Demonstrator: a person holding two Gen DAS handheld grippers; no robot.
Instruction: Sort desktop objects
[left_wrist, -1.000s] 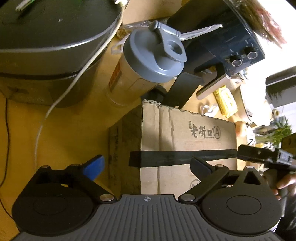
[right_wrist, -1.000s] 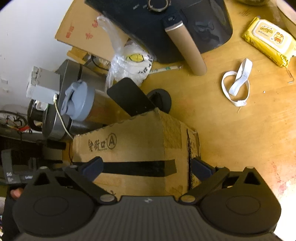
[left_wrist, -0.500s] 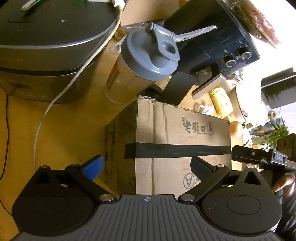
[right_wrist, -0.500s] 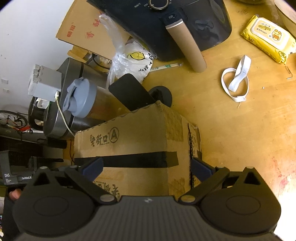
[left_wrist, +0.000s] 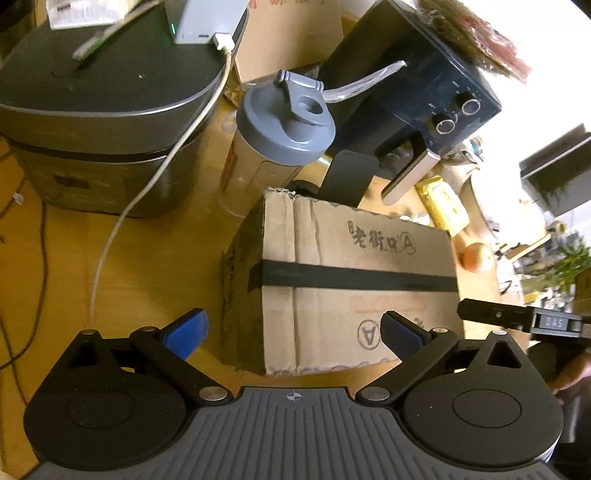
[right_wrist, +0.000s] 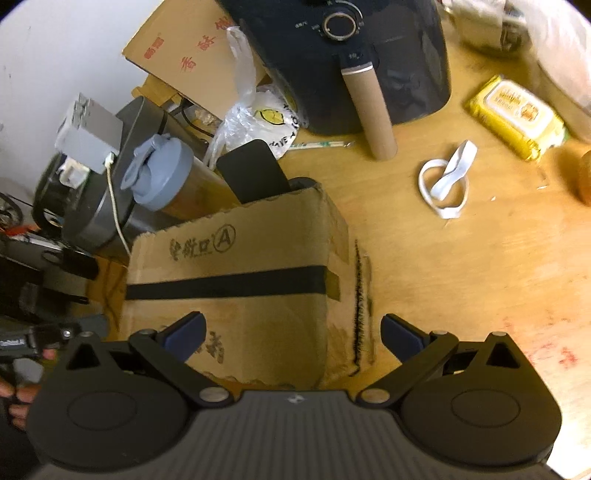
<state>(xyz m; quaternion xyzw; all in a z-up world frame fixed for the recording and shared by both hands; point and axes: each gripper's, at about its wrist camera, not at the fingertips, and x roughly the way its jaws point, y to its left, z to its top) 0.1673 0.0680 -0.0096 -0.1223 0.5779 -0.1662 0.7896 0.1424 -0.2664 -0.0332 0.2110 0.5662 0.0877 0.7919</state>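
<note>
Cardboard box (left_wrist: 354, 284), sealed across the top with a strip of black tape and stamped with Chinese characters and a circled A, standing on a wooden desk (right_wrist: 480, 277), in front of both tools. Left gripper (left_wrist: 293, 334) over the near left corner of the box, blue-padded fingers spread wide, one off the left side, the other above the top face, gripping nothing. Right gripper (right_wrist: 293, 332) over the near right part of the box, fingers likewise wide apart and empty, one above the top face, the other off the right side. Just behind the box, a shaker bottle (left_wrist: 273, 144) with a grey flip lid and a tilted black phone stand (right_wrist: 253, 175). Further back, a dark blue air fryer (right_wrist: 373, 59) with a tan handle; to the left, a grey rice cooker (left_wrist: 99, 122) with a white cable (left_wrist: 147, 188) trailing down. To the right on the desk, a white elastic band (right_wrist: 447, 181) and a yellow pack of wet wipes (right_wrist: 515, 116).
</note>
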